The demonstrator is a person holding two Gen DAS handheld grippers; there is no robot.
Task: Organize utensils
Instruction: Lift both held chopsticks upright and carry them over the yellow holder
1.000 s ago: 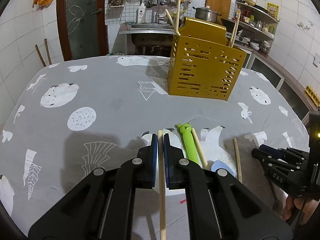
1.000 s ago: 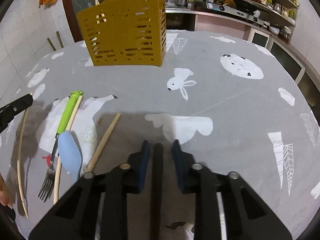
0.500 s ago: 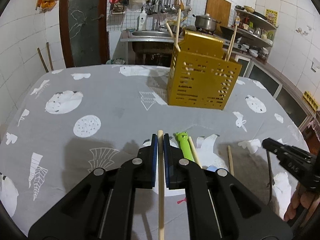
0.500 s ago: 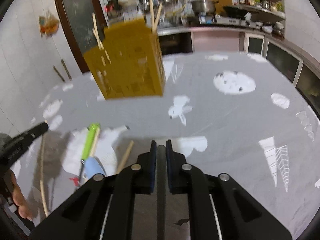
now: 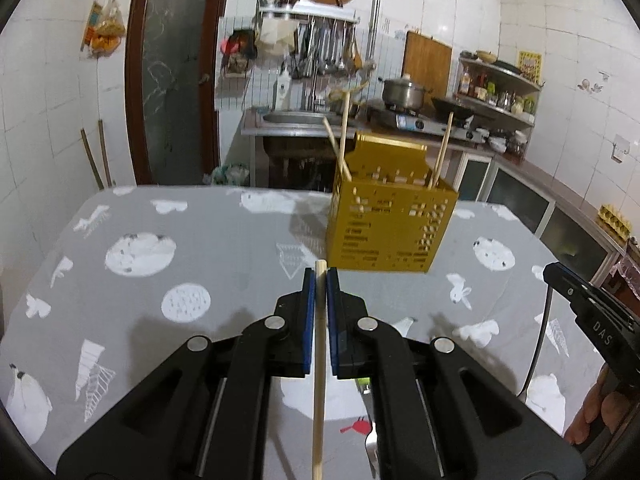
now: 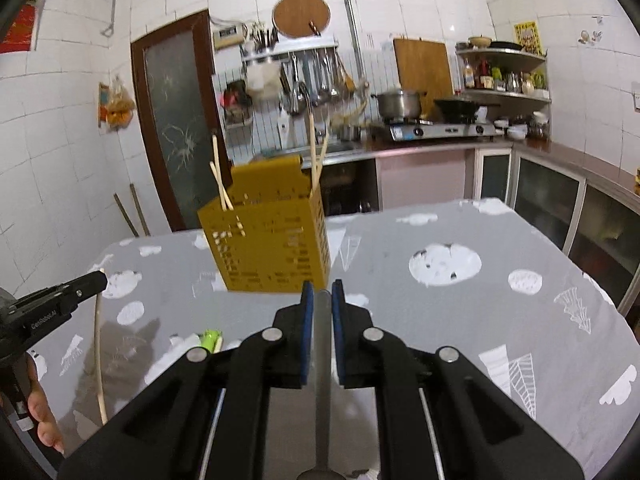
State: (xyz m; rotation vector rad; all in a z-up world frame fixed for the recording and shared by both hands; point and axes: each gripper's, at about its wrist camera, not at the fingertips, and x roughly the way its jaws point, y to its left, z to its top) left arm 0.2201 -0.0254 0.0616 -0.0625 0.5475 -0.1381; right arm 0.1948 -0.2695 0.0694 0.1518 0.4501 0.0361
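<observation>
My left gripper (image 5: 320,276) is shut on a wooden chopstick (image 5: 319,364) and holds it above the table, in front of the yellow perforated utensil holder (image 5: 390,226). My right gripper (image 6: 320,289) is shut on a dark grey utensil handle (image 6: 322,376), also raised and facing the holder (image 6: 272,236). The holder has several chopsticks (image 5: 343,136) standing in it. The right gripper shows at the right edge of the left wrist view (image 5: 556,276), with the thin dark handle hanging from it. The left gripper shows at the left of the right wrist view (image 6: 96,280).
The table carries a grey cloth with white prints (image 5: 160,264). A green frog-handled utensil (image 6: 210,338) lies on it below the grippers, and a fork (image 5: 370,440) shows low in the left wrist view. A kitchen counter and stove (image 6: 436,132) stand behind the table.
Both grippers have risen from the table with their utensils. The right jaws closed on the dark handle. The views tilted up toward the holder and kitchen wall.
</observation>
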